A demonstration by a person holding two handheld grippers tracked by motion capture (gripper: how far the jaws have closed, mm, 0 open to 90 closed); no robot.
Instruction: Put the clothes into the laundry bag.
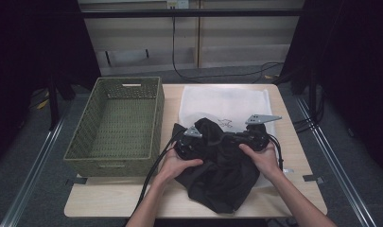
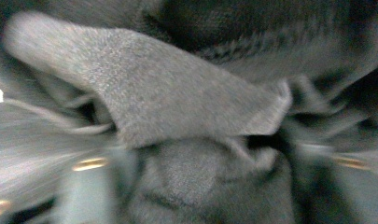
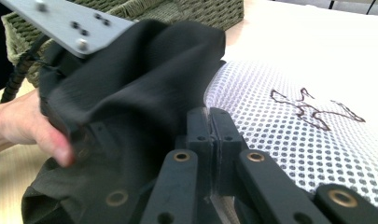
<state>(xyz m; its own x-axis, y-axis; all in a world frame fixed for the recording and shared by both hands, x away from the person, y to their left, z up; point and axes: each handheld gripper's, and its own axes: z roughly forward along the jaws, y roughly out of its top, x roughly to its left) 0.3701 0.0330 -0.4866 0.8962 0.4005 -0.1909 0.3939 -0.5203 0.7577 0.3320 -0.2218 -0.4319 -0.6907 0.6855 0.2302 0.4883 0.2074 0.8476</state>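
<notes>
A black garment (image 1: 222,175) lies crumpled over the near half of a white mesh bag (image 1: 222,101) on the table. My left gripper (image 1: 204,142) is buried in the cloth. In the left gripper view its blurred jaws stand wide apart, with folds of the garment (image 2: 177,93) bunched loosely between them. My right gripper (image 1: 228,137) points left at it. In the right gripper view the right gripper (image 3: 210,116) has its jaws pressed together, apparently pinching the edge of the mesh bag (image 3: 294,140) right beside the garment (image 3: 130,93).
A green woven basket (image 1: 111,166) stands empty on the table's left side, close to the left hand; it also shows as the basket (image 3: 200,11) behind the cloth. Bare table (image 1: 108,198) runs along the near edge. Cables trail off towards the person.
</notes>
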